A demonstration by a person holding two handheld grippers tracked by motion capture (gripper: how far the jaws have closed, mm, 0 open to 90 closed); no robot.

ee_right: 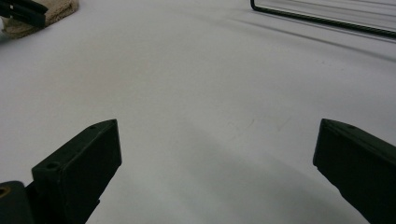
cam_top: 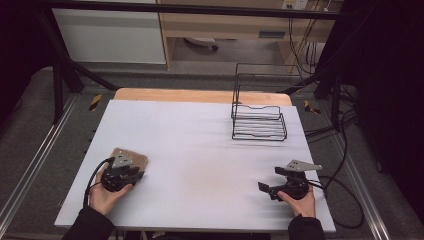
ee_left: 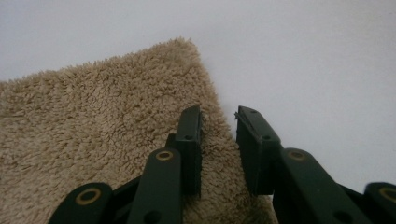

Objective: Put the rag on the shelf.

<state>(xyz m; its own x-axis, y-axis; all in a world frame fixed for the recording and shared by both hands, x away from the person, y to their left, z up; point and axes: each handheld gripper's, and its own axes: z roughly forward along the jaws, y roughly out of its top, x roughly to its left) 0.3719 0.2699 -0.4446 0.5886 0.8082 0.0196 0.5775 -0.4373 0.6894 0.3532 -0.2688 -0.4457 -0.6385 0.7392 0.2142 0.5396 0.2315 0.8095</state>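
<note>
A tan, fluffy cloth [cam_top: 131,159] lies flat at the lower left of the high view on the white tabletop [cam_top: 200,150], close to its left edge. In the left gripper view the cloth [ee_left: 93,135] fills the left half of the frame, one corner pointing toward the top centre, its right edge running down between the black jaws. The left tongs [cam_top: 135,174] sit just over the near part of the cloth, held by the person's left hand [cam_top: 105,195]; in their own view the left tongs [ee_left: 218,140] stand with a narrow gap between the jaws, one jaw over the pile and the other over bare tabletop, and the cloth's edge lies in that gap; whether they pinch it I cannot tell. At the lower right of the high view the right hand [cam_top: 300,200] holds the right tongs [cam_top: 263,187] low above the tabletop, well apart from the cloth. In the right gripper view the right tongs [ee_right: 217,154] are spread wide, with bare white surface between them, and the cloth [ee_right: 51,11] appears at the upper left corner. A black wire rack [cam_top: 259,120] stands toward the upper right of the tabletop.
</note>
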